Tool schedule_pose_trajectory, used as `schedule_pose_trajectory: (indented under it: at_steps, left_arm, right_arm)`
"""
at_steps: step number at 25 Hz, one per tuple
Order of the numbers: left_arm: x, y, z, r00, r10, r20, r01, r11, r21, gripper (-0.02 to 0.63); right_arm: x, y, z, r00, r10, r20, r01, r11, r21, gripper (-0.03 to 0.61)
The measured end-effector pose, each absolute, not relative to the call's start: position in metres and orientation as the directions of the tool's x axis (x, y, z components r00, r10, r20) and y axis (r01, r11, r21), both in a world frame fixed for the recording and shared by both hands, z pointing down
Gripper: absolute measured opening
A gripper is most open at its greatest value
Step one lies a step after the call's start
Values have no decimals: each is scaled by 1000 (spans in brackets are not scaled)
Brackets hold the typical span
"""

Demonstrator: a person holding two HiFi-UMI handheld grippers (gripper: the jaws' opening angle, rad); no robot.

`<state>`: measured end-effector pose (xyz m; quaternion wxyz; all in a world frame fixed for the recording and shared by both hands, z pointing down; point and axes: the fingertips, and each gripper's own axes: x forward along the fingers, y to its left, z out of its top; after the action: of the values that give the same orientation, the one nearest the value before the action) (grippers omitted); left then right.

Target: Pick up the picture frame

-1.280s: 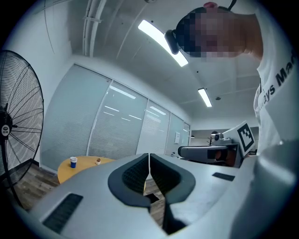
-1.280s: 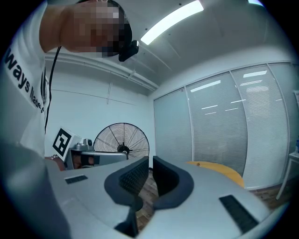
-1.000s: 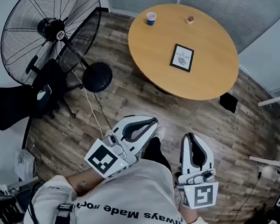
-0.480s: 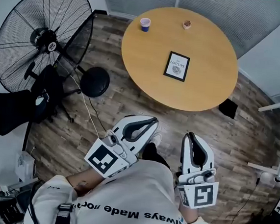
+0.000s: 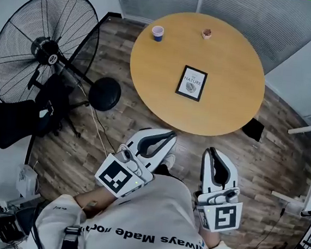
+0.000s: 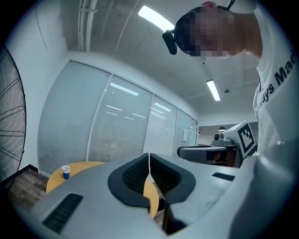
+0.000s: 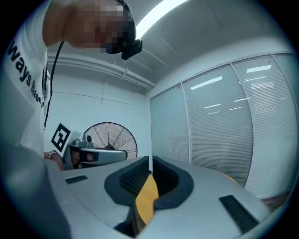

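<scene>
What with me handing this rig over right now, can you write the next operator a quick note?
Left tool: shut, empty, held close to the person's body.
Right tool: shut, empty, beside it.
Picture frame lies flat near the middle of the round table, untouched; a cup stands near the far edge.
Done: nothing yet.
Left: get within reach, open a tool, grip the frame, lift it.

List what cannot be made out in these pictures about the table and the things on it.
Frame: small print too small to read, head view; absent from both gripper views.
Small thing at the table's far edge: too small to identify, head view.
Table legs: hidden under the top, head view.
Cup contents: too small to tell, head view.
</scene>
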<state>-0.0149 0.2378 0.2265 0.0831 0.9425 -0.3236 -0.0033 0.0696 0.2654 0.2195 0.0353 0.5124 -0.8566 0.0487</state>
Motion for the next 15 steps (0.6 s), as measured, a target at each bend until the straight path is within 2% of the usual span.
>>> schedule_pose_trajectory:
  at_steps: [15]
  left_arm:
    - [18, 198, 234, 755, -652, 65, -654, -744, 139, 32]
  right_arm:
    - [108, 225, 234, -503, -856, 125, -865, 499, -63, 49]
